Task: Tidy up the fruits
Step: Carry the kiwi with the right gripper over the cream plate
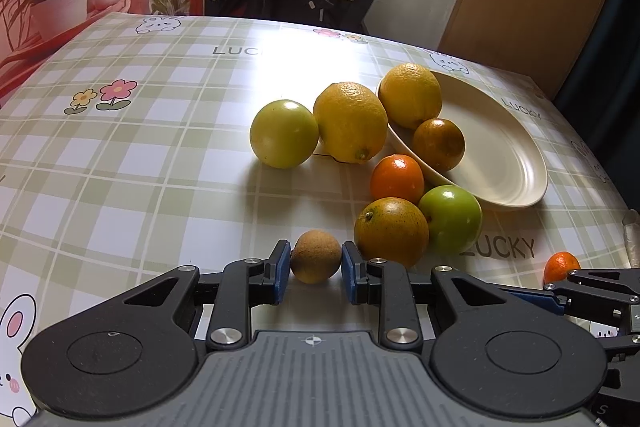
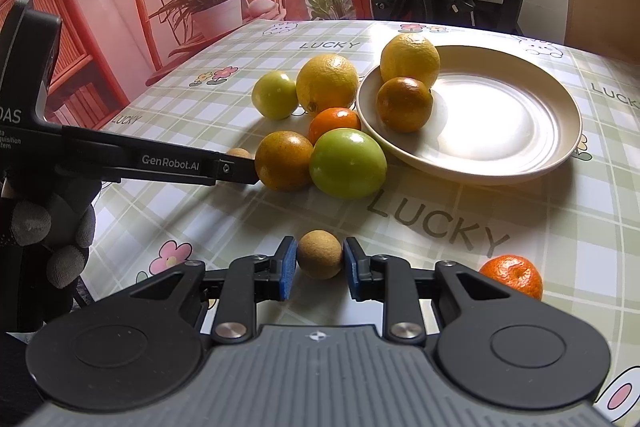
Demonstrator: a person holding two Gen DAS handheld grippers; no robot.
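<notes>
Two hand-held grippers at work, both low near the near edge of the surface.

- Left hand-held gripper (image 1: 316,261): jaws narrow, blue pads flanking a small brown round fruit, the left brown fruit (image 1: 316,256). The pads look about touching its sides; a firm pinch cannot be told. Gloved hand (image 2: 48,239) behind it.
- Right hand-held gripper (image 2: 320,261): same pose, jaws narrow around the right brown fruit (image 2: 320,254), with a sliver of gap possible on each side. Grip cannot be told.
- Cream plate (image 1: 520,203) toward the far right of the surface, holding a lemon (image 1: 410,95) and a dark orange (image 1: 439,144) crowded at its left rim. The rest of the plate is bare.
- Loose cluster just left of the plate: mottled orange (image 1: 391,231), green apple (image 1: 452,219), plus others behind.
- Mandarin (image 2: 512,275) alone near the right gripper's outer arm.

Risks, as I judge them:
- Round, rough fruit held only at its widest points may squirt out forward if the pads close off-centre, then roll into the cluster or off the near edge.
- The mottled orange sits just beside the left gripper's right pad. A sideways lift could nudge it and set the apple rolling.
- The grippers are close together, so both heading for the plate could clash.
- The right gripper swinging right could knock the mandarin.
</notes>
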